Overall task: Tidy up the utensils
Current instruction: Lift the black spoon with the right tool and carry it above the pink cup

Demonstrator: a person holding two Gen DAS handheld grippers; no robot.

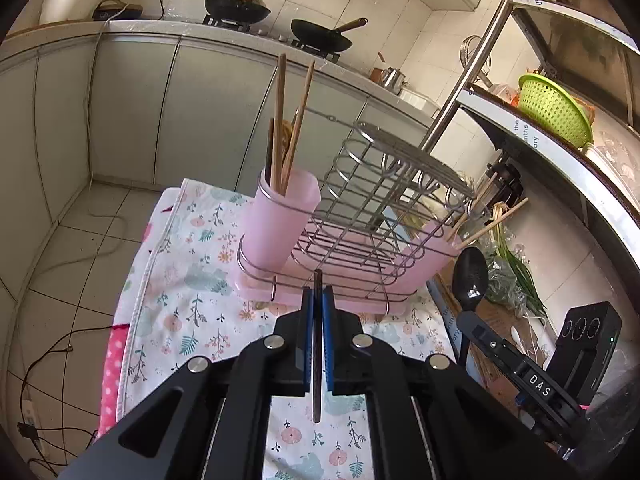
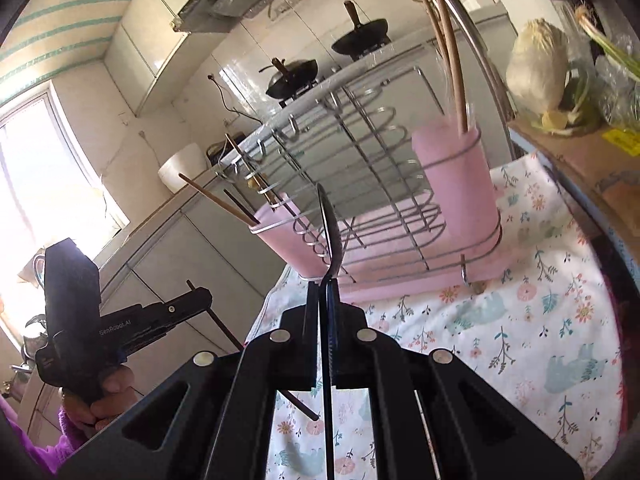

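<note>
Left claw (image 1: 317,300) clamped on a thin dark chopstick (image 1: 317,396), tip poking just past the blue pads, well short of the wire rack (image 1: 360,200) and above the floral cloth (image 1: 192,280) spread under that rack. At the rack's left end, a pink cup (image 1: 276,216) holding wooden chopsticks (image 1: 280,120) upright; at the rack's right end, a second pink cup (image 1: 432,248) with pale sticks leaning out. Just off that right end, right claw (image 1: 466,316) shut on a black spoon (image 1: 470,276), bowl up.

Best handling, by judgement: carry the dark chopstick above the left cup's rim, tilt it near upright, aim for the gap among the sticks there, then release low (a high drop likely to bounce it out).

From the right wrist: right claw (image 2: 324,292) pressed together on the black spoon (image 2: 332,232), seen edge-on as a thin curved blade, glossy, pointing at the wire rack (image 2: 360,160). Off the rack's left end, left claw (image 2: 200,294) gripping the dark chopstick (image 2: 224,328), slim, straight and matte, slanting down and crosswise. Behind it, a hand (image 2: 108,392) on the grip. Spoon probably suited to the second pink cup (image 2: 456,184); turn the handle downward first.
</note>
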